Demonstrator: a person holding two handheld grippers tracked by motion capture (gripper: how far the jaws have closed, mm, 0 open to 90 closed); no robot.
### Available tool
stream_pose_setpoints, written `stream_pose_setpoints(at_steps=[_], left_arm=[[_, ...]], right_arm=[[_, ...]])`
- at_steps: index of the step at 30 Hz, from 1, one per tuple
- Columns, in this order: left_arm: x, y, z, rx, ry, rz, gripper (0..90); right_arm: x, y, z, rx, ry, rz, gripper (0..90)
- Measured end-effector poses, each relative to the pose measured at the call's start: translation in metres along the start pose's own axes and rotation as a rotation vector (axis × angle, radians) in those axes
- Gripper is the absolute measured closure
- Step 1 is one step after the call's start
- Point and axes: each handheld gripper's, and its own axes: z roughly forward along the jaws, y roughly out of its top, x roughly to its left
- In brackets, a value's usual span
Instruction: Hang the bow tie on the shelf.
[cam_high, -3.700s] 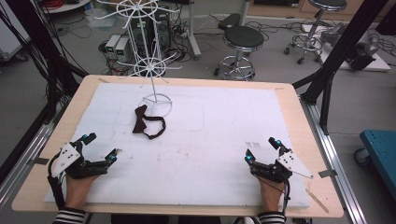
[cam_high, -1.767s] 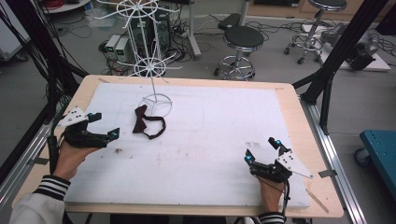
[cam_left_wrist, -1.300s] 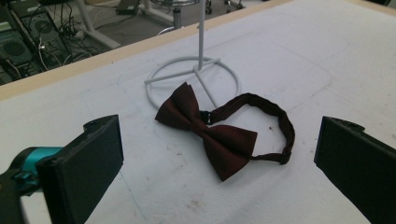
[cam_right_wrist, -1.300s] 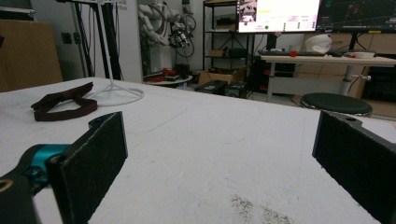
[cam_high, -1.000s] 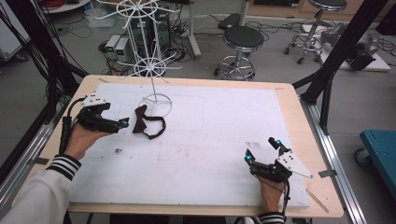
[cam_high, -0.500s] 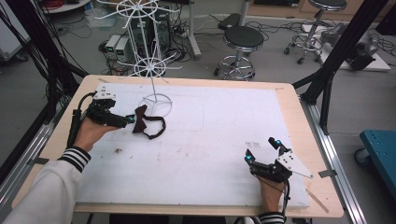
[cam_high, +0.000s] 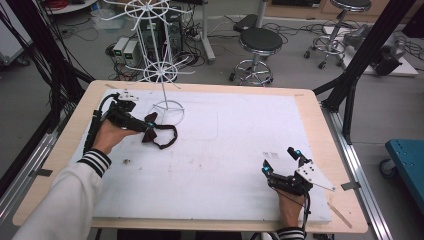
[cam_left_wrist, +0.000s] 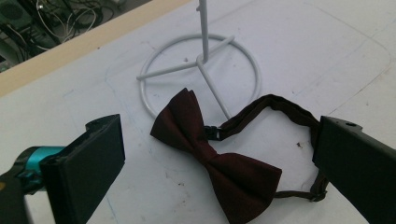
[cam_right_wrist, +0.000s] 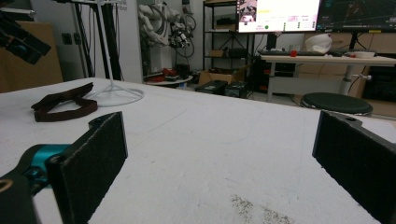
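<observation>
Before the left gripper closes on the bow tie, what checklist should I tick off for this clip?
1. Left gripper open: ok, jaws wide apart.
2. Bow tie between the jaws: ok, its knot sits roughly midway.
3. Strap free of the stand base: cannot tell; they overlap near the clasp.
4. Bow tie flat on the white mat: ok.
5. Right gripper out of the way: ok, open, resting at the mat's near right.

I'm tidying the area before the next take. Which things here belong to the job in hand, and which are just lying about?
In the job:
- left gripper, jaws open over the bow tie
- dark red bow tie with its strap
- white wire stand, probably

Lying about:
- right gripper, open, resting on the table
- two stools on the floor
- boxes and cables beyond the table
</observation>
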Motion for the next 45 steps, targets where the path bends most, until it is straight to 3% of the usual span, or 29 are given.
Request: stream_pose_setpoints(at_steps=[3, 14, 17, 20, 27, 34, 45], left_arm=[[0.001, -0.001, 0.006, 0.022, 0.006, 0.0, 2.7], [0.006, -0.007, 0.018, 0.026, 0.002, -0.038, 2.9], [0.008, -0.009, 0.021, 0.03, -0.015, -0.046, 10.5], [0.009, -0.012, 0.024, 0.03, -0.011, -0.056, 10.5], [0.011, -0.017, 0.034, 0.057, -0.01, -0.077, 10.5], [0.012, -0.022, 0.048, 0.115, -0.002, -0.099, 10.5], [0.012, -0.024, 0.053, 0.121, -0.014, -0.136, 15.8]], right_arm=[[0.0, 0.0, 0.0, 0.001, 0.0, 0.001, 2.5], [0.0, 0.0, 0.0, -0.001, 0.001, 0.0, 2.5], [0.0, 0.0, 0.0, -0.001, 0.001, 0.0, 2.5], [0.0, 0.0, 0.0, -0.001, 0.001, 0.0, 2.5], [0.0, 0.0, 0.0, -0.001, 0.001, 0.001, 2.4], [0.0, 0.0, 0.0, -0.001, 0.0, -0.003, 2.4], [0.0, 0.0, 0.0, -0.001, 0.0, -0.003, 2.4]])
